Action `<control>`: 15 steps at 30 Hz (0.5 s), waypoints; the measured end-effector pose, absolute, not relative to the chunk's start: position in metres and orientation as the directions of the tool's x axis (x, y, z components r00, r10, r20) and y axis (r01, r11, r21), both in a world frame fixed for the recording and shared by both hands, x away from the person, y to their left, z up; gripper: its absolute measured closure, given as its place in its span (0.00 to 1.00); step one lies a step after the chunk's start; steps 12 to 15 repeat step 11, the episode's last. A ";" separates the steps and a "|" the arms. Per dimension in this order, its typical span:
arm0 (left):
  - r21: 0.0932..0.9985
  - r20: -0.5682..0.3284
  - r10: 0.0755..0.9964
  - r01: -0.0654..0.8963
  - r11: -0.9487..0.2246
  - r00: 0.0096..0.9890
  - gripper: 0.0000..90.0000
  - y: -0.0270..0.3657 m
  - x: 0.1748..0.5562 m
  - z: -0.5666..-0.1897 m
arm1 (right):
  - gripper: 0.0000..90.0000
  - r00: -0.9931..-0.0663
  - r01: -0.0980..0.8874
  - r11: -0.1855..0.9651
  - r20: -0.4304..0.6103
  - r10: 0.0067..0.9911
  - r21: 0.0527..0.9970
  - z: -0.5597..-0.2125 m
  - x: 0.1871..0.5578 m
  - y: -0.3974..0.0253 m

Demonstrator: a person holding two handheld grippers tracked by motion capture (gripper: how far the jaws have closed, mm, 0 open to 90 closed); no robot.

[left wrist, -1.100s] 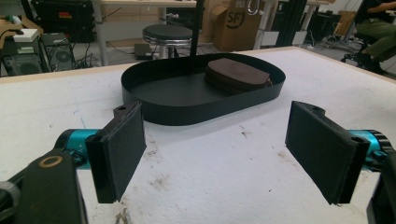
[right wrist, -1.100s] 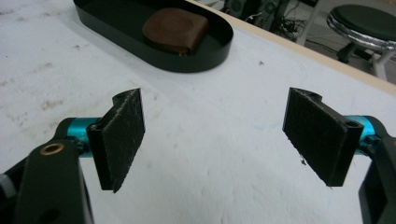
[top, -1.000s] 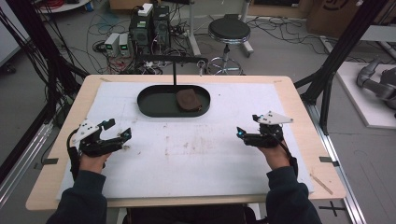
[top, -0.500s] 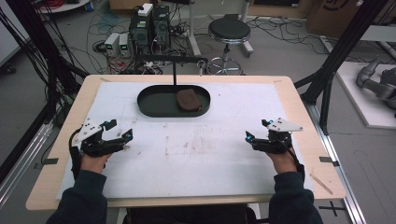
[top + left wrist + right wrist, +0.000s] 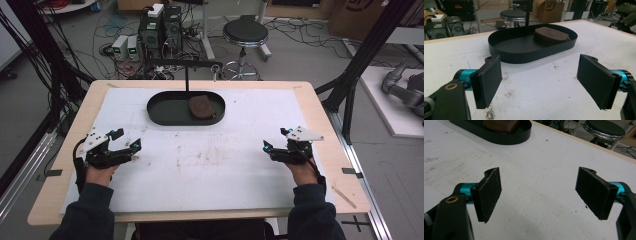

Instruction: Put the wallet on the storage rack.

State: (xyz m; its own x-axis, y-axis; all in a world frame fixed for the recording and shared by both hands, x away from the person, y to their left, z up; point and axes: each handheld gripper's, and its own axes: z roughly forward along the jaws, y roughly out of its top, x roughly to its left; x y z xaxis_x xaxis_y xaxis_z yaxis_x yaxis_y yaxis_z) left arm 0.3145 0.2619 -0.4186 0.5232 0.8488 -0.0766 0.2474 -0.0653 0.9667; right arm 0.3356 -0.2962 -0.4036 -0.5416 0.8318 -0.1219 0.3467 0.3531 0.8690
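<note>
Right tool [image 5: 280,148] has drifted outward and nearer the person since 1.0 s ago; left tool [image 5: 122,148] barely shifted. Bench [image 5: 210,200] bare between them. Black oval tray [image 5: 165,114] at far centre holds brown pad [image 5: 201,106] (likely target). Both tools spread wide, empty, probably staged for a reach

A matt black oval metal tray [image 5: 531,53] sits on the counter's rough, stained white sheet [image 5: 225,165], edged in pale smooth wood [image 5: 320,107].

Brown stack [image 5: 499,125] and black tray [image 5: 506,135] cut off at top edge.
</note>
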 end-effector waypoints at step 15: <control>0.963 -0.085 0.854 0.261 -0.061 0.512 0.22 0.264 0.316 -0.421 | 0.24 -0.543 0.344 0.354 -0.123 0.830 0.870 -0.404 0.337 -0.296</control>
